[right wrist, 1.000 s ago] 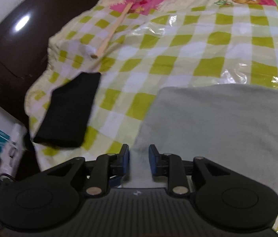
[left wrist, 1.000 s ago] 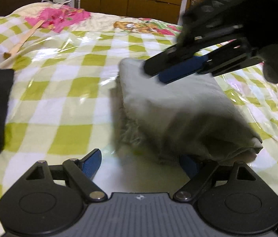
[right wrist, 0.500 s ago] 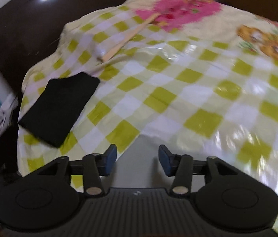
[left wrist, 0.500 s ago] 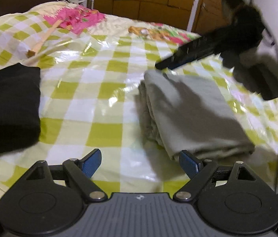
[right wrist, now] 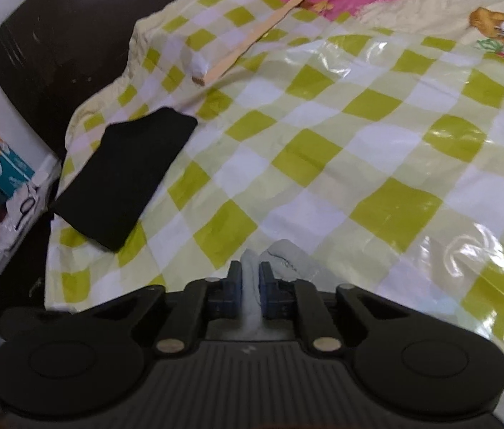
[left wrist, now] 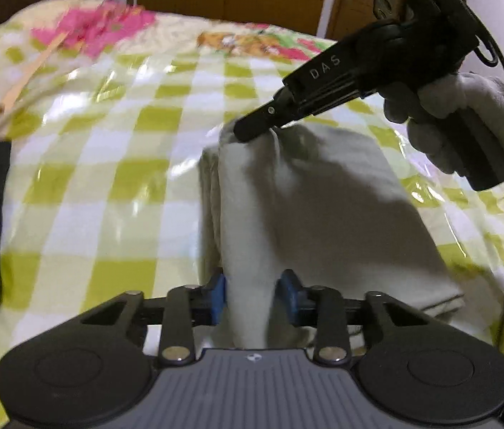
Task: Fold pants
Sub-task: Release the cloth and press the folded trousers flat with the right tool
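While my left gripper (left wrist: pixel 252 295) had just closed, pinching the folded grey pants' (left wrist: pixel 323 207) near edge at six o'clock, they lay on the checked tablecloth (left wrist: pixel 108 164). My right gripper (right wrist: pixel 250 287), also just closed, pinched their far corner at twelve.

Warm indoor light is falling from above, glaring off the clear plastic sheet (right wrist: pixel 466 250) over the checked bedcover (left wrist: pixel 108 193). The grey pants (left wrist: pixel 323 207) are lying under a broad soft shadow. Motion blur is smearing the pink patch (left wrist: pixel 98 28); fisheye bending is curving both pictures' edges.
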Available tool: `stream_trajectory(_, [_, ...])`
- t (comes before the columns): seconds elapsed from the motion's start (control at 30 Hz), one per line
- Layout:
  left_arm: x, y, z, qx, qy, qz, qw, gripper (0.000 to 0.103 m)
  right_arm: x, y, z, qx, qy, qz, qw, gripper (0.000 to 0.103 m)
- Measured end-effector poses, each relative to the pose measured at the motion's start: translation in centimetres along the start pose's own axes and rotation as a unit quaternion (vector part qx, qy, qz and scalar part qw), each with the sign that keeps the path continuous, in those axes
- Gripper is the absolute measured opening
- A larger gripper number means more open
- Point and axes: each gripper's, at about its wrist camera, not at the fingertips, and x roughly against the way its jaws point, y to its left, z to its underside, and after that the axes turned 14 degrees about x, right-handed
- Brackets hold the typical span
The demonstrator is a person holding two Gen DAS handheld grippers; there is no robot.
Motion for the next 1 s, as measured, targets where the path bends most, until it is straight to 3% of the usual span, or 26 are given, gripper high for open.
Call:
stream_trajectory(0.07, [0.4, -0.4, -0.8, -0.010, -0.012, 0.004, 0.9999, 0.031, 1.4, 0.0, 0.1, -0.008, -0.014, 0.006, 1.000, 0.007])
stream_trajectory(0.23, [-0.4, 0.1, -1.6, 0.005, -0.014, -0.003, 0.9999, 0.031, 3.9, -1.0, -0.1, -0.034, -0.058, 0.028, 0.997, 0.007])
stream_trajectory(0.33, [-1.9, 1.0, -0.9, 0.023, 0.006, -0.019, 0.9995, 0.036, 2.5, -1.7, -0.3, -0.047, -0.070, 0.038, 0.996, 0.007])
stream_trajectory(0.47, [-1.6, 1.2, -0.8, 0.022, 0.005, -0.029, 0.9993, 0.049, -2.1, -2.4, 0.4, -0.062, -0.034, 0.045, 0.996, 0.007])
stream_trajectory(0.57, [-1.0, 1.3, -0.9, 0.020, 0.004, -0.037, 0.9991, 0.052, -3.0, -2.0, 1.1, -0.064, -0.029, 0.053, 0.996, 0.010])
stream_trajectory(0.83, [-0.4, -0.3, -2.3, 0.008, -0.022, -0.034, 0.9992, 0.056, 3.3, 0.4, 0.5, -0.029, -0.095, 0.091, 0.991, 0.019])
stream_trajectory(1.0, [-3.2, -1.2, -1.9, -0.007, 0.012, -0.054, 0.9985, 0.059, 5.3, 2.2, 3.4, -0.045, -0.091, 0.084, 0.991, 0.026])
